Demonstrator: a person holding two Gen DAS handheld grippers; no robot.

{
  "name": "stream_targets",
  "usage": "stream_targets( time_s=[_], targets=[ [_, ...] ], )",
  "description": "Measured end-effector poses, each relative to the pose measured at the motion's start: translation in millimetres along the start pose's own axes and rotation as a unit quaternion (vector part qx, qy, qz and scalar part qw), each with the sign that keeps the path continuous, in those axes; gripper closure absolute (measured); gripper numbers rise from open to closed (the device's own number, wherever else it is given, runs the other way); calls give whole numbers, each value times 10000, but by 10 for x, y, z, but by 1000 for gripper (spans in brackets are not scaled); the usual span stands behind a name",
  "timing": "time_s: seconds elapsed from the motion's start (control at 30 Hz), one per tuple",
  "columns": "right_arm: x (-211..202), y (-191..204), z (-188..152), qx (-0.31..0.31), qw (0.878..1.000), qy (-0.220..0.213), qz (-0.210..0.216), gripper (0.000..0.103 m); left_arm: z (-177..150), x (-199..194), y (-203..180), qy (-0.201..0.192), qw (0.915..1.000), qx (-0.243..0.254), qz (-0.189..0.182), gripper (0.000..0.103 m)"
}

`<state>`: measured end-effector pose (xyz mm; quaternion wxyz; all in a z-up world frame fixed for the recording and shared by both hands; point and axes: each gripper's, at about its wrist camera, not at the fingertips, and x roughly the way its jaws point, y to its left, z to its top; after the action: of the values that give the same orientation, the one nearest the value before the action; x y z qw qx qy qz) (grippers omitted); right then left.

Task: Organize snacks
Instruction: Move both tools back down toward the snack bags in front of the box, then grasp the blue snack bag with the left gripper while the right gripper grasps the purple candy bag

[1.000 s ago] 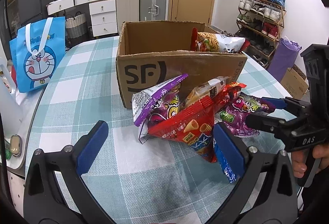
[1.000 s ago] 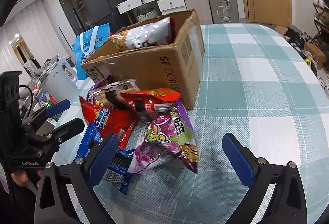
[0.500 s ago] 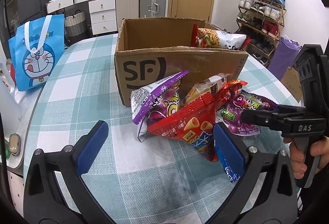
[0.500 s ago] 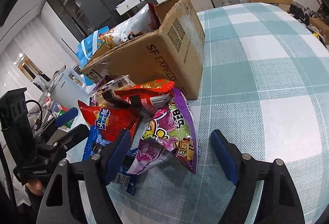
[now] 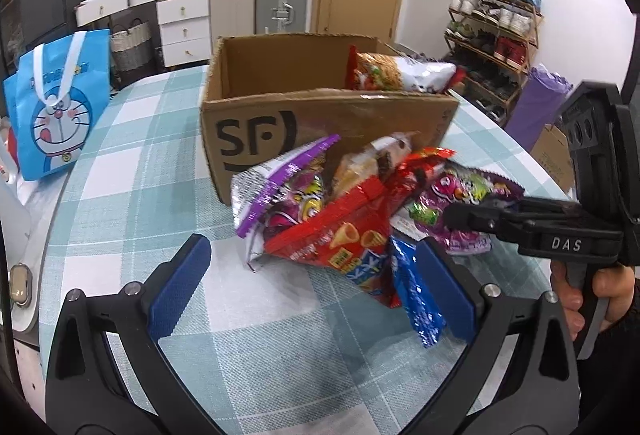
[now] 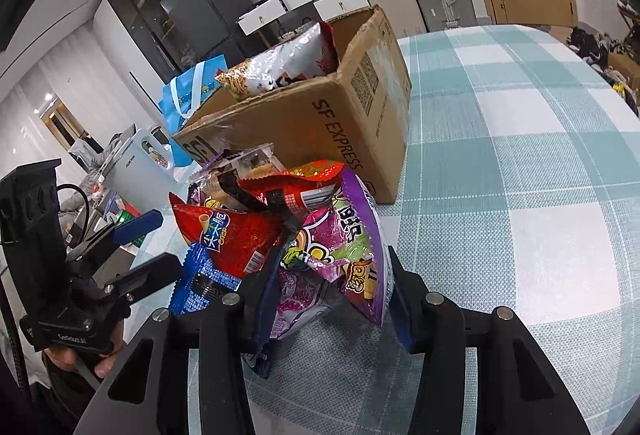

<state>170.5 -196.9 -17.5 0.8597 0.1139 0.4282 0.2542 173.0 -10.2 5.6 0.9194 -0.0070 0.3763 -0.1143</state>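
**Right gripper pinching the purple bag, left one just hanging wide**

So the right gripper (image 6: 328,295) has its jaws closing in on the purple snack bag (image 6: 340,255), and both blue pads are already up against its crinkled sides. From the left wrist view you can see the same gripper (image 5: 452,217) poking in from the right with its tips on that bag (image 5: 468,203), a hand (image 5: 600,295) on the trigger.

The left gripper (image 5: 320,283) is spread wide, nothing between its pads; the blue wrapper (image 5: 416,299) lies right beside its right finger, can't tell if it touches.

The purple bag is at the right end of a pile just in front of the cardboard box (image 5: 256,139): a red cone-snack bag (image 5: 340,239), another purple bag (image 5: 280,187) leaning on the box, a clear pack (image 5: 372,159) and a red bag (image 5: 416,171) behind. One noodle-snack bag (image 5: 400,75) is already in the box, sticking out at its right corner. All on a teal checked tablecloth (image 5: 140,139). Blue cartoon tote (image 5: 56,107) sits off at the left edge.
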Motion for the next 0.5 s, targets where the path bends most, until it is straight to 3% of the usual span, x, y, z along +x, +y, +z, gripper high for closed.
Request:
stream_targets(
  time_s=[0.33,0.43,0.5],
  targets=[
    [-33,-25,-2,-4,10000,19,-19,55,-62,18,-245,325,9974,500,-415,4],
    [-30,-27,-8,-6,10000,25,-20,55,-82,12,-336,394,9956,676,-508,10],
    [-30,-25,-8,-9,10000,23,-30,55,-98,19,-379,482,9945,743,-566,20]
  ],
)
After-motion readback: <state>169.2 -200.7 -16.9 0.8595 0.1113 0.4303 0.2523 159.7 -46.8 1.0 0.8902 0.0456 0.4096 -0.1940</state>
